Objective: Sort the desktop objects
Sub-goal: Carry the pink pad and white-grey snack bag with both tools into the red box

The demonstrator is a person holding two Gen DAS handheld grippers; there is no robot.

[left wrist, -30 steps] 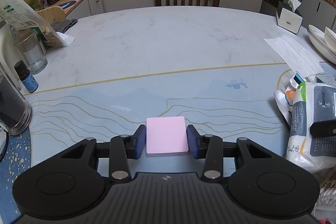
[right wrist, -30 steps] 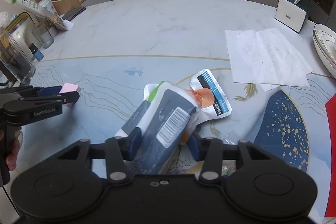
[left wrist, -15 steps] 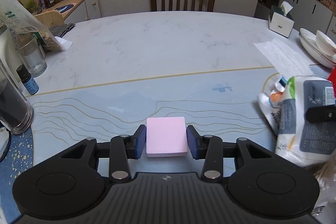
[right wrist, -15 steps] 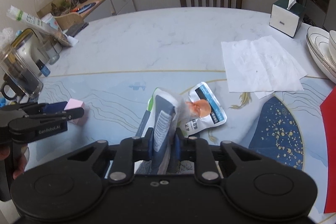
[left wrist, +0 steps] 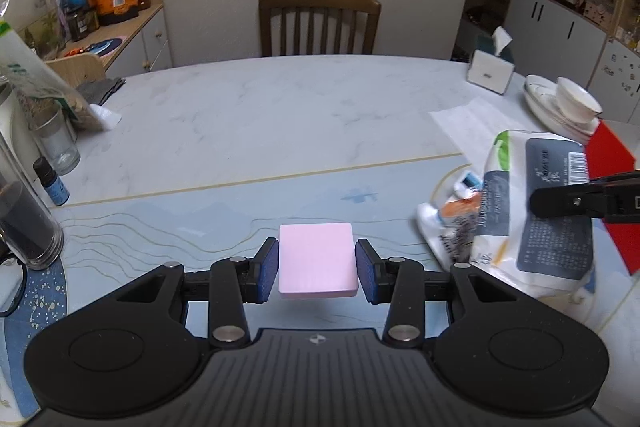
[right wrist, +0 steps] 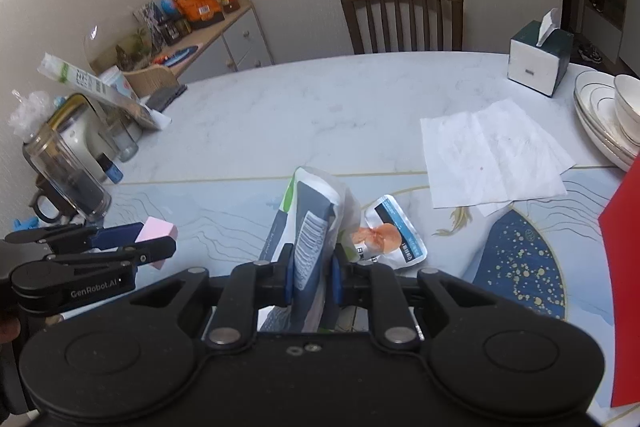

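While both tools are loaded and off the table, I want to carry level and slow, keeping the squeeze even on each side. My left gripper (left wrist: 316,263) is clenched on the pink block (left wrist: 316,259), its blue pads pressed flat to the block's left and right faces. The block sits square between them, its far edge reaching past the fingertips, with a shadow beneath it suggesting it hangs just above the table (left wrist: 280,115). My right gripper (right wrist: 311,277) is clamped on the tissue pack (right wrist: 310,231), which stands on edge between the pads and sticks up and away from me. That pack is soft, so I judge it could sag or slide out; a firm pinch low on its body seems wise. A small orange-and-blue sachet (right wrist: 390,237) lies flat on the table just right of the pack. The pink block is well left of the pack, so I would keep the two tools apart while moving.
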